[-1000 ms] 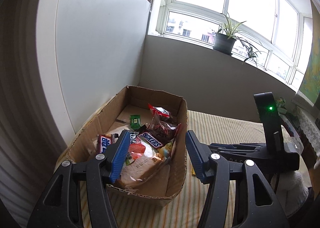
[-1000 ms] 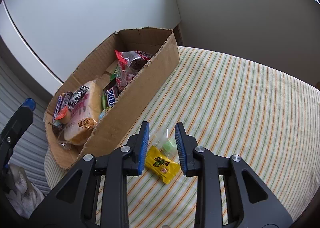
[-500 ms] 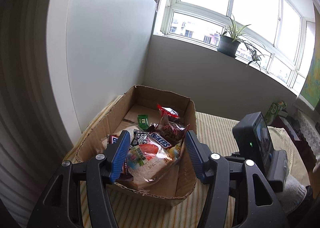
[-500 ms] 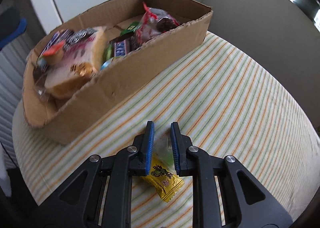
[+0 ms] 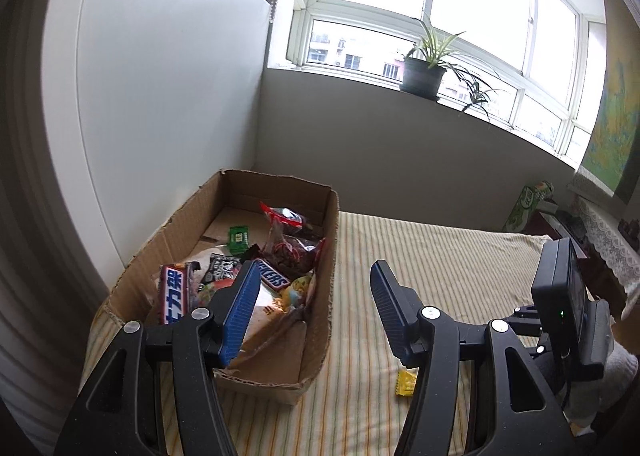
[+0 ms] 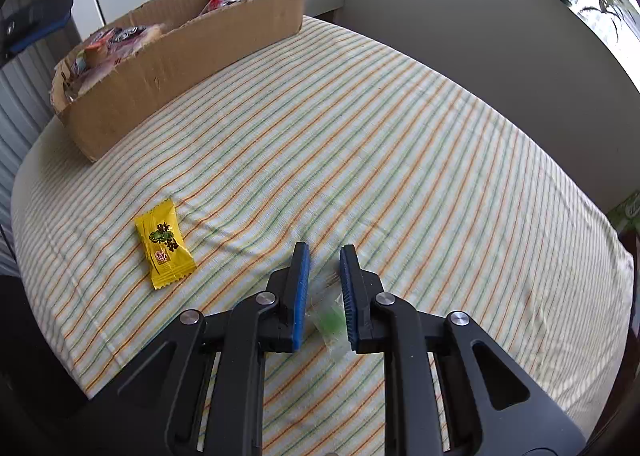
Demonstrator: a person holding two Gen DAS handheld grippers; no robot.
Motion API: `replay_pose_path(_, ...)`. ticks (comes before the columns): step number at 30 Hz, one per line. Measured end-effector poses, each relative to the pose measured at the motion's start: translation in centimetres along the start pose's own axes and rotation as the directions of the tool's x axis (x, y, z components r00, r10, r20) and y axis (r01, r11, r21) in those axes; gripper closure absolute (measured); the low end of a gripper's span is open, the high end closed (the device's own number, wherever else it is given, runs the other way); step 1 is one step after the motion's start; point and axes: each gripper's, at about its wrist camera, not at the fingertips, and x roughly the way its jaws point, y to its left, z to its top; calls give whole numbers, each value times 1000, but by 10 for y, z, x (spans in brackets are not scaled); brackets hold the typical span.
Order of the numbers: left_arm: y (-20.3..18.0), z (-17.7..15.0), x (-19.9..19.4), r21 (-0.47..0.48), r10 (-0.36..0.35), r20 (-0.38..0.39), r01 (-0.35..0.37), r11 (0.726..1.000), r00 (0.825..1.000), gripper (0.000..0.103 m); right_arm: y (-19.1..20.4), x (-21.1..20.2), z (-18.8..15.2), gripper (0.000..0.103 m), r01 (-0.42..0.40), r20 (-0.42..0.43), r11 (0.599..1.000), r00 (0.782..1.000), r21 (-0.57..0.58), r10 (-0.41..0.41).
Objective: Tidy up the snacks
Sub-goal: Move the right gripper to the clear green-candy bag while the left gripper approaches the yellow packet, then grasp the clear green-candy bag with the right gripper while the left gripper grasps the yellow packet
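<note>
We grip green candy in clear wrapper (image 6: 330,318) between right gripper (image 6: 324,288) pads, above striped tablecloth (image 6: 380,136). Yellow snack packet (image 6: 165,245) lies flat to its left. We hold left gripper (image 5: 312,304) spread wide, empty, over near end of snack-filled cardboard box (image 5: 320,296).

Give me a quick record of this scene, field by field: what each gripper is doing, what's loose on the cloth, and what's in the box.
left gripper: open, empty, above the box's near end
right gripper: shut on clear-wrapped green candy
loose on striped cloth: yellow candy packet
cardboard box: holds Snickers bar, small green packet, other snacks
windowsill: potted plant
</note>
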Motion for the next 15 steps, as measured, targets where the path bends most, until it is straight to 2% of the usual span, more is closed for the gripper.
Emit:
replay_pose_path(3, -16, -13, -1, 41, -44, -33, 45, 998, 999, 46, -13, -14, -8, 87, -85, 58, 990, 995, 114, 79)
replay_pose_path(6, -31, -27, -6, 69, -85, -64, 90, 994, 994, 46, -33, -36, -11, 87, -187, 138, 958, 978, 217, 159)
replay_pose_path(8, -40, -36, -9, 64, -131, -87, 137, 989, 987, 46, -36, -49, -16, 86, -192, 176, 955, 972, 226, 154)
replay_pose_path(11, -55, -53, -10, 70, -191, -146, 203, 977, 971, 46, -39, -53, -27, 74, -157, 185, 956, 976, 249, 112)
replay_pose_path(15, -69, -76, 4, 46, -250, -267, 272, 961, 931, 46, -46, -37, -29, 74, -145, 147, 953, 983, 267, 109)
